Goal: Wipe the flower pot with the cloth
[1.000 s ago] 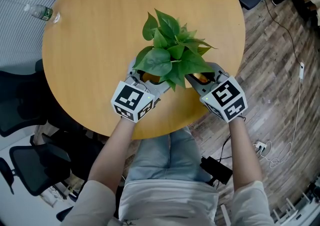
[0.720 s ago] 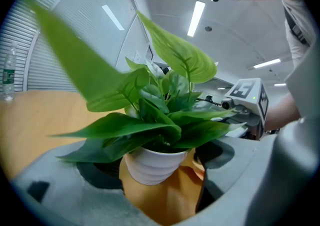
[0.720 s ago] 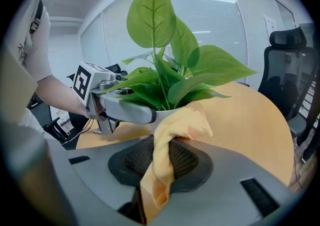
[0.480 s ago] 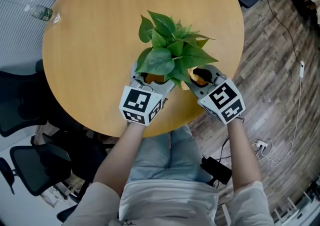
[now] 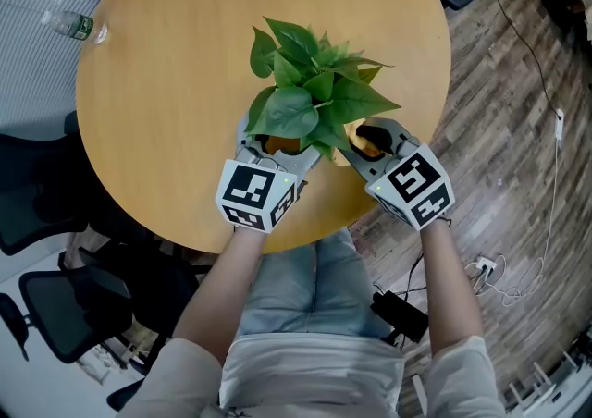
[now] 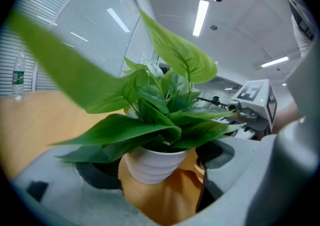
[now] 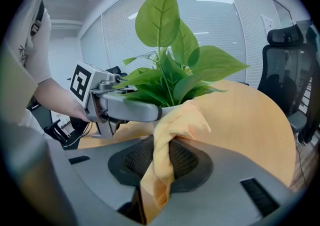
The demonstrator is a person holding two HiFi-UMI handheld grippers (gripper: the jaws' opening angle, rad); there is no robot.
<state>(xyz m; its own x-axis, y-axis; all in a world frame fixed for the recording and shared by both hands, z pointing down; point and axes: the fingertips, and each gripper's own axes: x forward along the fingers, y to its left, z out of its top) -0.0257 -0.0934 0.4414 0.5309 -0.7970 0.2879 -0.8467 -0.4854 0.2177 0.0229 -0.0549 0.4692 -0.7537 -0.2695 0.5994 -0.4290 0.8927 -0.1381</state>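
Note:
A leafy green plant stands in a white ribbed flower pot near the front edge of the round wooden table. In the head view the leaves hide the pot. My left gripper has its jaws on either side of the pot, shut on it. My right gripper is just right of the plant, shut on an orange cloth. The cloth's upper end is bunched against the pot's side, below the leaves. In the right gripper view a finger of the left gripper crosses in front of the pot.
A clear water bottle lies at the table's far left edge. Black office chairs stand left of the table, another beyond it. Cables trail over the wooden floor at right. The table's front edge lies just under both grippers.
The plant and pot have shifted slightly left. My left gripper has moved a little right, closer under the leaves. The right gripper with the cloth has barely moved.

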